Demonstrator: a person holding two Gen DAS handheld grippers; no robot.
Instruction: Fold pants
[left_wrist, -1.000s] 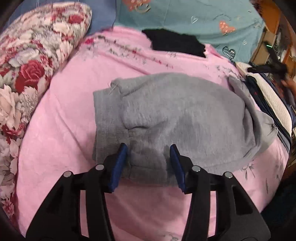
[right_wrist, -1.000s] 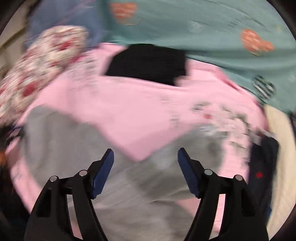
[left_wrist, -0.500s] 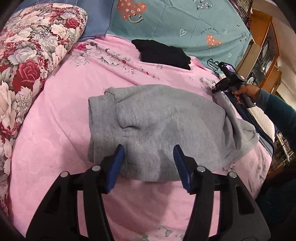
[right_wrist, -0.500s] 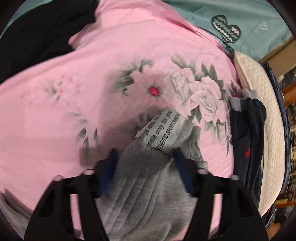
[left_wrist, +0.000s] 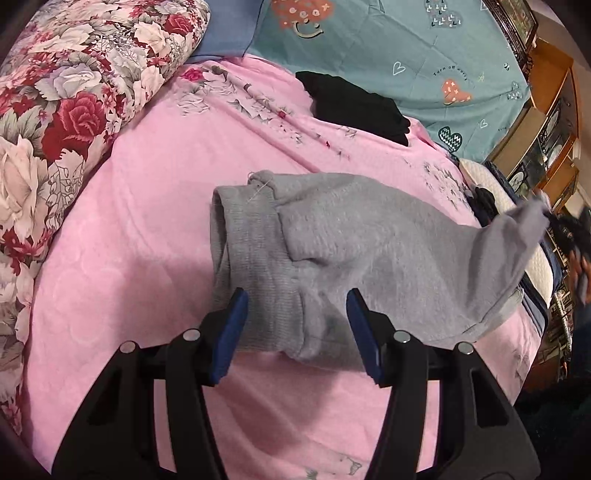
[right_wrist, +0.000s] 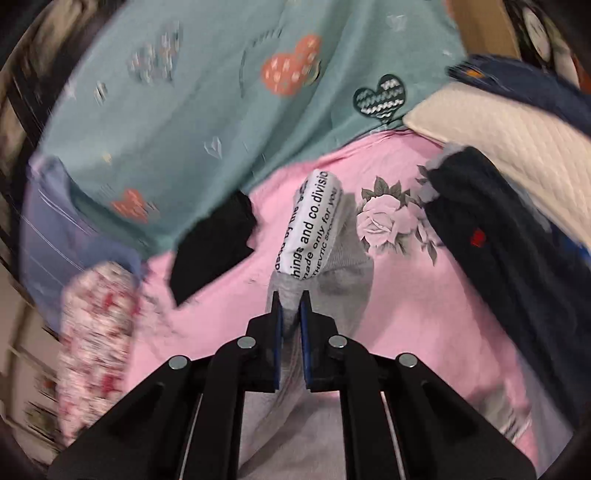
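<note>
Grey sweatpants (left_wrist: 354, 243) lie folded on the pink floral sheet (left_wrist: 147, 206), ribbed waistband toward the left. My left gripper (left_wrist: 293, 306) is open, its blue pads on either side of the near waistband edge, just above the cloth. My right gripper (right_wrist: 290, 299) is shut on a grey cuff end of the pants (right_wrist: 314, 236) with a white printed label, and holds it lifted off the sheet. In the left wrist view that lifted end (left_wrist: 524, 225) rises at the far right.
A black folded garment (left_wrist: 354, 103) lies at the back on the sheet. A floral pillow (left_wrist: 62, 96) sits at left, a teal heart-print blanket (left_wrist: 406, 48) behind. Dark navy clothes (right_wrist: 495, 229) and a cream quilted pad (right_wrist: 491, 129) lie at right. Wooden shelves (left_wrist: 546, 110) stand far right.
My right gripper has shut on the labelled cuff end and lifted it up and away to the right. My left gripper has stayed open over the waistband.
</note>
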